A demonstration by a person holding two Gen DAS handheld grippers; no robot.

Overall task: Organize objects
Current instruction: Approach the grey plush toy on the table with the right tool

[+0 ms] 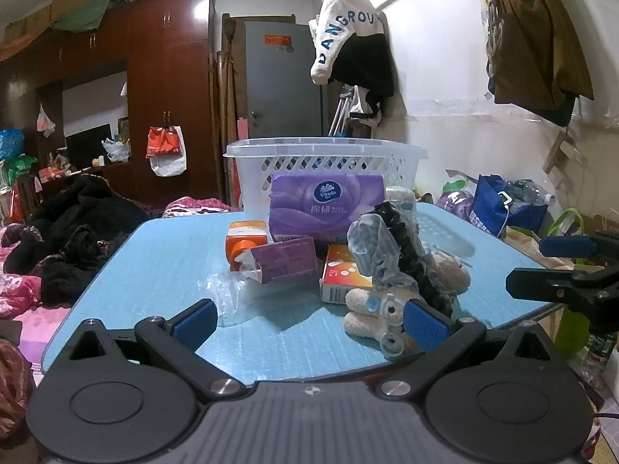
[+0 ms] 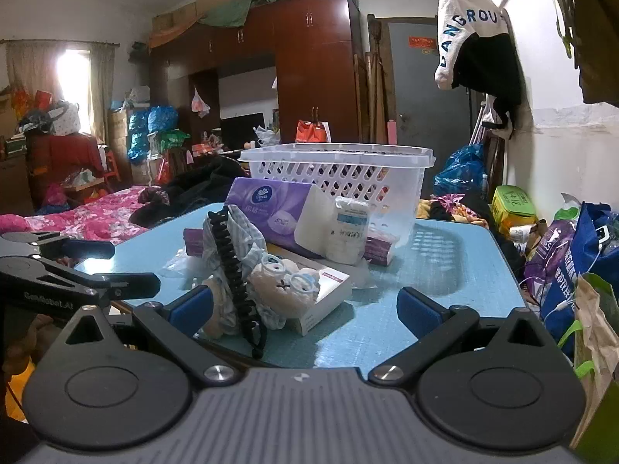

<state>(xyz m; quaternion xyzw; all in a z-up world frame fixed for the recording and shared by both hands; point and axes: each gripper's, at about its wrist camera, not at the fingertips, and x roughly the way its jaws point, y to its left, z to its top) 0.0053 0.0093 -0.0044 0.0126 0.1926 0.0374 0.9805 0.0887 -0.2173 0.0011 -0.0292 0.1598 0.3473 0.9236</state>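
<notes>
A pile of objects sits on the light blue table [image 1: 162,270]. At the back stands a white lattice basket [image 1: 325,158] [image 2: 340,170]. A purple tissue pack [image 1: 327,205] [image 2: 271,208] leans in front of it. Nearer lie an orange bottle [image 1: 245,245], a purple box [image 1: 284,263], an orange-and-white box [image 1: 342,276], a striped cloth with a black coiled band [image 2: 232,266] and a beige plush toy [image 1: 377,315] [image 2: 286,290]. My left gripper [image 1: 309,324] is open, its right pad beside the plush. My right gripper [image 2: 305,309] is open before the pile.
A bed with pink bedding [image 2: 96,212] and dark clothes [image 1: 77,239] lies to the left of the table. Bags, one blue [image 1: 503,208], crowd the floor on the right by the white wall. Brown wardrobes [image 1: 166,89] and a grey door [image 1: 282,77] stand behind.
</notes>
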